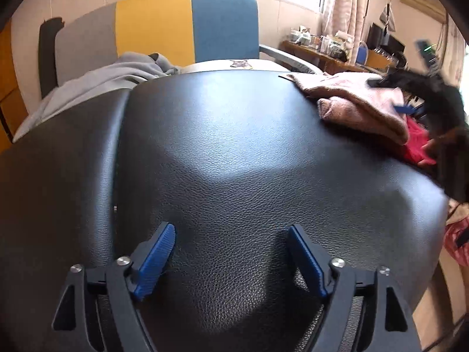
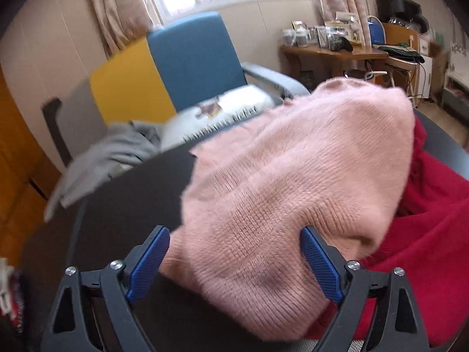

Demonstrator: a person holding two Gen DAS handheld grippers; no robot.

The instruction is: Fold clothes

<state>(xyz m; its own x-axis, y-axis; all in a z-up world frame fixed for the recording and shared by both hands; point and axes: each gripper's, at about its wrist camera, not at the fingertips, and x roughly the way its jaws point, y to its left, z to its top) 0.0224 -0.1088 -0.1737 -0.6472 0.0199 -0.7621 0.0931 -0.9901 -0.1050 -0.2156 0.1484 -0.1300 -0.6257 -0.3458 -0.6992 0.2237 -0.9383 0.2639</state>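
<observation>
A folded pink knit sweater (image 2: 293,176) lies on a black leather surface (image 1: 234,152), partly on top of a red garment (image 2: 425,220). My right gripper (image 2: 234,249) is open, its blue fingers (image 2: 149,261) either side of the sweater's near edge, not closed on it. In the left wrist view the same pink sweater (image 1: 360,105) sits at the far right with the red garment (image 1: 416,143) under it. My left gripper (image 1: 231,252) is open over bare leather, holding nothing. The right gripper (image 1: 410,108) shows there, blurred, at the sweater.
Behind the surface stands a grey, yellow and blue armchair (image 1: 176,26) with a grey garment (image 1: 96,82) and a white printed cushion (image 2: 222,111) on its seat. A cluttered wooden desk (image 2: 331,52) is at the back right, under a window.
</observation>
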